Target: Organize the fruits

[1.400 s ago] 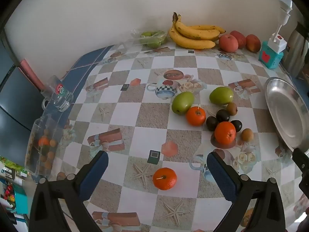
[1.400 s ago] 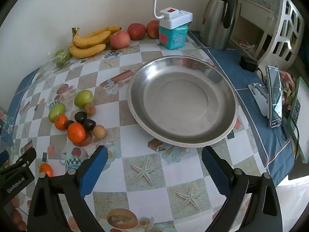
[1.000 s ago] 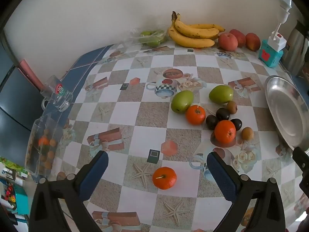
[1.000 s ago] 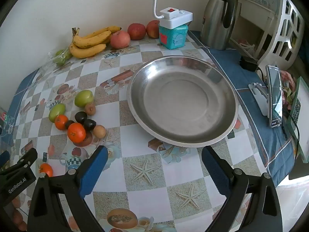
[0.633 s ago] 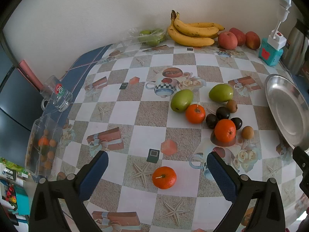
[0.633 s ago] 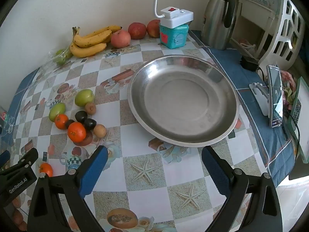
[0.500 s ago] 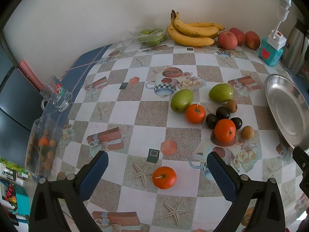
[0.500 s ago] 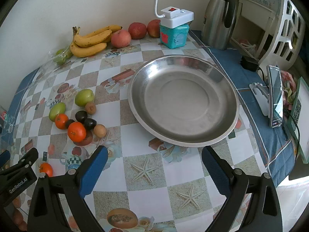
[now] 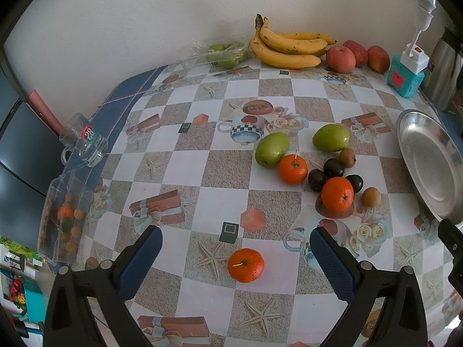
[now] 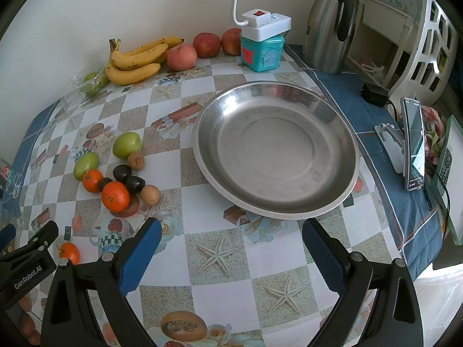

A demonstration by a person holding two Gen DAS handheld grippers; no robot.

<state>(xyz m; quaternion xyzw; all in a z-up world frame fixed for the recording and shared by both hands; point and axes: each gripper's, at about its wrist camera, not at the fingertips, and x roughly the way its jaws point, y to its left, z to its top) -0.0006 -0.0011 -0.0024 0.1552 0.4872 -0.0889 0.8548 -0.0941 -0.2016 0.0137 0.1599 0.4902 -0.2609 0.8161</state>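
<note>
A lone orange (image 9: 246, 265) lies on the checked tablecloth just ahead of my open left gripper (image 9: 235, 256), between its blue pads but apart from them. Further on is a cluster: two green fruits (image 9: 272, 149), two oranges (image 9: 337, 194), dark plums (image 9: 333, 168) and small brown fruits (image 9: 371, 197). The empty steel plate (image 10: 275, 150) sits in front of my open right gripper (image 10: 231, 245), which holds nothing. Bananas (image 10: 134, 62) and red apples (image 10: 181, 56) lie by the wall.
A teal tin with a white switch box (image 10: 262, 44) and a steel kettle (image 10: 330, 27) stand at the back. A phone on a stand (image 10: 413, 144) is at the right. A glass mug (image 9: 84, 141) and a clear box of fruit (image 9: 65, 217) sit at the left edge.
Both grippers have stayed open and almost still; the left wrist view has shifted only slightly. No fruit has moved.
</note>
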